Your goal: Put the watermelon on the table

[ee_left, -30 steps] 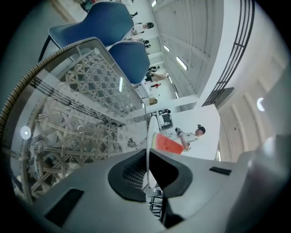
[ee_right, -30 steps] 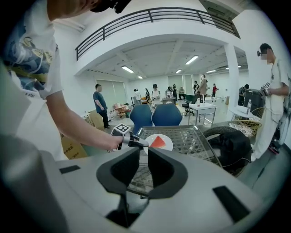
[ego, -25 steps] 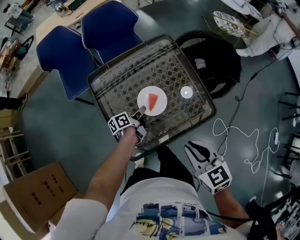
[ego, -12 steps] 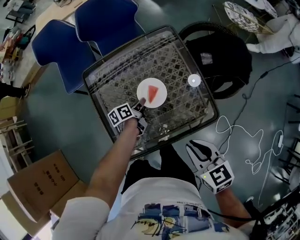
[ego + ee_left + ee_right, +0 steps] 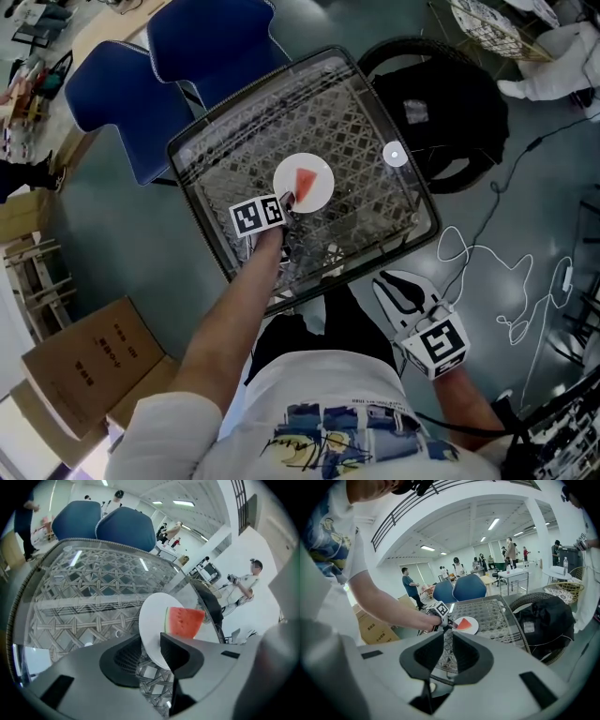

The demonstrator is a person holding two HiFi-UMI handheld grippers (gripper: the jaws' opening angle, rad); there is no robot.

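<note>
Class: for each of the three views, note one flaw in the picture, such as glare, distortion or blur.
Head view: sharp, evenly lit, with a round glare spot on the glass table. Left gripper view: strong fisheye bend, dark corners, light streaks on the glass; watermelon sharp. Right gripper view: fisheye curves the ceiling; corners dark.

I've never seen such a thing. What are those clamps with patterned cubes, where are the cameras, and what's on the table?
No robot: a person holds a two-jaw gripper in each hand; the cubes belong to them. One camera looks down from the person's head, one rides on each gripper. On the table lie a plate with watermelon and a small white disc. The left gripper is opening its jaws, the plate's rim between them. The right gripper hangs clear of the table, jaws apart, empty.
</note>
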